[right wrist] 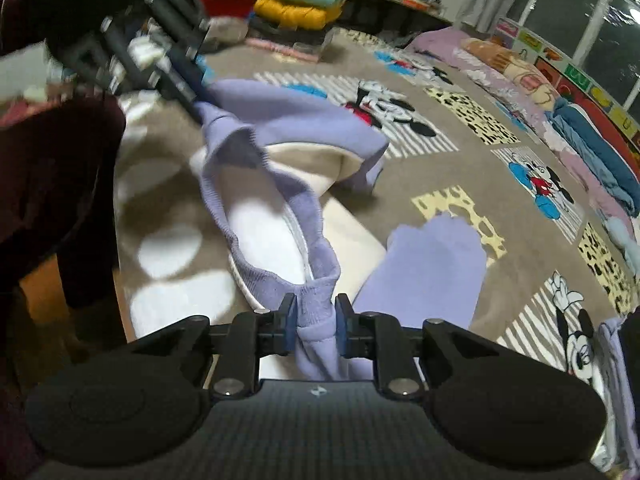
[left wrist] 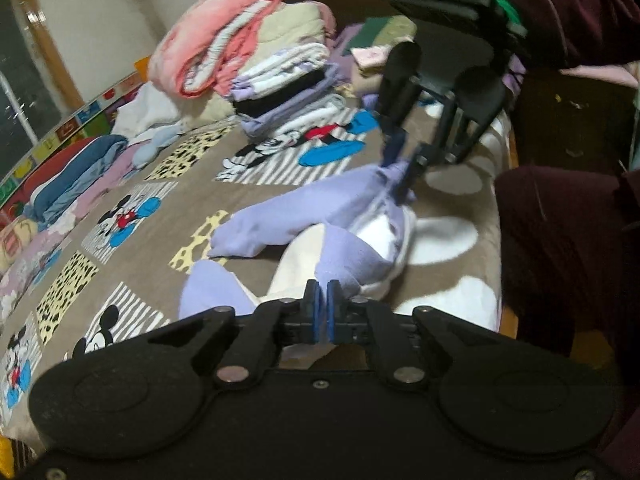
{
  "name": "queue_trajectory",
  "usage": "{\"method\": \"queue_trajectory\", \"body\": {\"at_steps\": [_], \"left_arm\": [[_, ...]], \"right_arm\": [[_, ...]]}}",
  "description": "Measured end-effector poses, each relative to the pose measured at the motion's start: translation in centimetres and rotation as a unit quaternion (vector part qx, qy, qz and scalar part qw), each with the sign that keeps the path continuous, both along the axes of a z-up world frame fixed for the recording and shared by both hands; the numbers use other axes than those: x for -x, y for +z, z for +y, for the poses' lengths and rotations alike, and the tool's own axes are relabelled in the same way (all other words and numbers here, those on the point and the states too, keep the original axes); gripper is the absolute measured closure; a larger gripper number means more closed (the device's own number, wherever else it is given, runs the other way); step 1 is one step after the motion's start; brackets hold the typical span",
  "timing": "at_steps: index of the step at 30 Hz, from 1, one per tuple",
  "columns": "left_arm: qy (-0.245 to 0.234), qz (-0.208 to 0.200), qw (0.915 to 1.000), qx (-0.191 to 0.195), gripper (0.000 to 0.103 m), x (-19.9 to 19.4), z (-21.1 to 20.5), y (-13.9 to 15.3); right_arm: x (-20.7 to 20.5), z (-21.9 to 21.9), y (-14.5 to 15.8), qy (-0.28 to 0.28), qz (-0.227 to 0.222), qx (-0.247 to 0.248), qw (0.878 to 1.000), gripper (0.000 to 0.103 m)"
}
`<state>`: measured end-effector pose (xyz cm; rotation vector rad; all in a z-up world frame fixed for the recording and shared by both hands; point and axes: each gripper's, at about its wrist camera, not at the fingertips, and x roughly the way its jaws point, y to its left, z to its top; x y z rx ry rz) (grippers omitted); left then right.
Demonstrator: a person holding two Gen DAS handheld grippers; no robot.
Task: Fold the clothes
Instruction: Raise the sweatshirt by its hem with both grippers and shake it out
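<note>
Both the left gripper (left wrist: 323,304) and right gripper (right wrist: 316,320) are clamped on the lavender garment's (right wrist: 280,108) waistband, which lies spread and unfolded on the bed (left wrist: 160,208); a folded stack (left wrist: 280,92) sits far left.

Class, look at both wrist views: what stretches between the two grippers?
The lavender garment's ribbed band, pinched by the right gripper and the left gripper; its white lining shows inside. Clearest in the right wrist view.

Two grippers (left wrist: 323,300) (right wrist: 316,316), one lilac garment (right wrist: 280,184), one blanket (left wrist: 140,256), one stack of folded clothes (left wrist: 288,92), one pink quilt (left wrist: 216,40), one yellow jacket (right wrist: 296,10).
</note>
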<state>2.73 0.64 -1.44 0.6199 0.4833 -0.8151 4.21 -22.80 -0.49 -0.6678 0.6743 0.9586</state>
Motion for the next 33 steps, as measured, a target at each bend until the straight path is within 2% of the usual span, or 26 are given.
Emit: {"method": "queue_trajectory", "body": {"at_steps": [3, 4, 5, 6, 7, 8, 10, 11, 16, 19, 23, 25, 28, 30, 31, 32, 33], "left_arm": [[-0.004, 0.007, 1.0000, 0.001, 0.101, -0.3, -0.3, 0.1], [-0.007, 0.012, 0.9999, -0.001, 0.101, -0.4, -0.5, -0.1], [-0.010, 0.020, 0.9997, -0.003, 0.101, -0.5, -0.7, -0.3], [-0.014, 0.027, 0.9995, -0.005, 0.101, -0.6, -0.9, -0.6], [-0.017, 0.032, 0.9993, -0.008, 0.098, -0.5, -1.1, -0.9], [-0.020, 0.037, 0.9991, -0.012, 0.093, -0.5, -1.2, -1.3], [-0.024, 0.035, 0.9988, -0.026, 0.064, -0.4, -1.7, -2.1], [-0.028, 0.034, 0.9985, -0.032, 0.056, -0.3, -1.8, -2.4], [-0.039, 0.036, 0.9964, -0.066, 0.056, -0.2, -2.2, -4.1], [-0.045, 0.029, 0.9927, -0.109, 0.056, -0.2, -2.5, -5.7], [-0.038, 0.043, 0.9913, -0.119, 0.056, -0.8, -2.4, -7.5], [-0.024, 0.046, 0.9924, -0.111, 0.056, -1.2, -2.5, -8.2], [-0.003, 0.047, 0.9948, -0.090, 0.092, -1.7, -2.6, -8.3], [0.000, 0.040, 0.9964, -0.074, 0.094, -1.7, -2.5, -7.4], [0.000, 0.034, 0.9970, -0.069, 0.095, -1.7, -2.4, -6.8], [-0.002, 0.027, 0.9974, -0.067, 0.095, -1.7, -2.4, -6.1], [-0.003, 0.018, 0.9977, -0.065, 0.095, -1.8, -2.2, -5.2]], "right_arm": [[0.3, 0.1, -0.1, 0.000, -0.010, 0.005, 1.000, 0.082], [0.4, 0.0, -0.1, -0.004, -0.017, 0.002, 1.000, 0.073], [0.4, 0.0, -0.2, -0.009, -0.019, 0.000, 1.000, 0.055], [0.4, -0.1, -0.3, -0.013, -0.020, -0.001, 1.000, 0.050], [0.4, -0.1, -0.5, -0.013, -0.016, 0.000, 1.000, 0.049], [0.4, -0.2, -0.7, -0.013, -0.013, 0.000, 1.000, 0.049], [0.7, 0.1, -1.4, -0.006, -0.014, 0.011, 1.000, 0.050], [0.9, 0.3, -1.7, -0.002, -0.014, 0.016, 1.000, 0.051], [1.7, 1.0, -3.3, 0.015, -0.017, 0.043, 0.999, 0.056], [2.0, 1.3, -3.9, 0.022, -0.020, 0.050, 0.998, 0.055], [1.7, 1.6, -3.9, 0.022, -0.024, 0.049, 0.998, 0.055], [1.5, 1.8, -4.1, 0.020, -0.029, 0.051, 0.998, 0.054], [1.4, 2.0, -4.3, 0.017, -0.036, 0.052, 0.998, 0.056], [1.2, 2.1, -4.3, 0.015, -0.040, 0.055, 0.998, 0.071], [1.1, 2.1, -4.2, 0.015, -0.037, 0.057, 0.998, 0.089], [0.9, 2.0, -3.8, 0.012, -0.037, 0.056, 0.998, 0.094], [0.8, 1.9, -3.4, 0.007, -0.044, 0.053, 0.998, 0.094]]}}
